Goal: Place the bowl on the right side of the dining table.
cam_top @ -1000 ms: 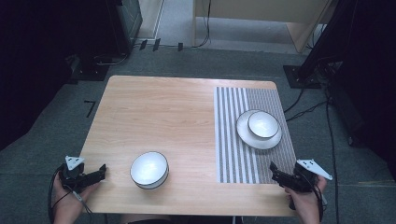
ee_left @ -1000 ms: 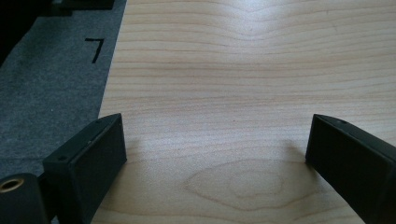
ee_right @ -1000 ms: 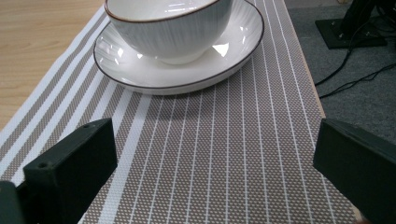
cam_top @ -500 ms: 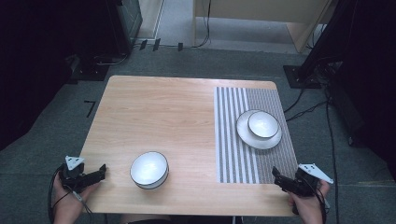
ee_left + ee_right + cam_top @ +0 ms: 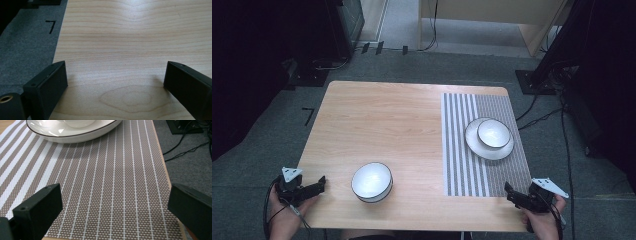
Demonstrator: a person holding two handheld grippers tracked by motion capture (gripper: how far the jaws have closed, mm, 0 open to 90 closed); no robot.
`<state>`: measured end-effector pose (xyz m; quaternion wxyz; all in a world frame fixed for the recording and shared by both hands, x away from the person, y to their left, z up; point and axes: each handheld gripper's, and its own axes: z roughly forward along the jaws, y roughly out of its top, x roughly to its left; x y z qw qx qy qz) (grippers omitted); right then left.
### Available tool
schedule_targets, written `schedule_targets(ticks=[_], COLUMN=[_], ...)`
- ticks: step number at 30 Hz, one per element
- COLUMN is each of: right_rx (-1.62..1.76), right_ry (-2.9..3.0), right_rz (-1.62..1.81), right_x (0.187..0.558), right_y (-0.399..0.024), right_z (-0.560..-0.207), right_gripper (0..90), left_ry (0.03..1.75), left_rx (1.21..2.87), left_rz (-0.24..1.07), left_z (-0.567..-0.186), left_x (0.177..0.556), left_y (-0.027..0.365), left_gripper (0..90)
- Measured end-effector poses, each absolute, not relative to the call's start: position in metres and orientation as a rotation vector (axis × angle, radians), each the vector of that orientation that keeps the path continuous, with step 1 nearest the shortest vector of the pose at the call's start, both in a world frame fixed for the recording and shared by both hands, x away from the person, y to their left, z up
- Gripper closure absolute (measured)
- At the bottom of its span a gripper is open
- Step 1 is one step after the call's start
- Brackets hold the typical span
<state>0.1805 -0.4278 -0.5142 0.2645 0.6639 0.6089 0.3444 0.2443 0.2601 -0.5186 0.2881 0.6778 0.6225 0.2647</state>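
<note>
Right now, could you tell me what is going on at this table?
A person holds a two-jaw gripper in each hand at the near edge of a wooden table. The left gripper and the right gripper both have their jaws open and hold nothing. A white bowl sits alone on the bare wood. On the striped placemat, a smaller bowl rests in a white plate. Neither gripper touches any dish.

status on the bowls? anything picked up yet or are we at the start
Looks like the start. Done, if anything: a small bowl already sits in the plate on the striped mat. In hand: nothing; left gripper and right gripper are both open at the table's near edge. Left: the loose bowl on bare wood, untouched.
</note>
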Motion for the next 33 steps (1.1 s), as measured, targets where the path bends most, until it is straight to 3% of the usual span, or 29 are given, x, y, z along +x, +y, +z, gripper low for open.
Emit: schedule_targets(ticks=[33], right_rx=[1.823], right_ry=[1.692], right_rz=[0.796], right_x=[0.181], right_y=[-0.428], right_z=[-0.526], right_gripper=[0.0], left_ry=[1.660], left_rx=[1.811], left_rz=[0.706], left_z=[-0.519], left_x=[0.244], left_y=[0.260], left_gripper=[4.7])
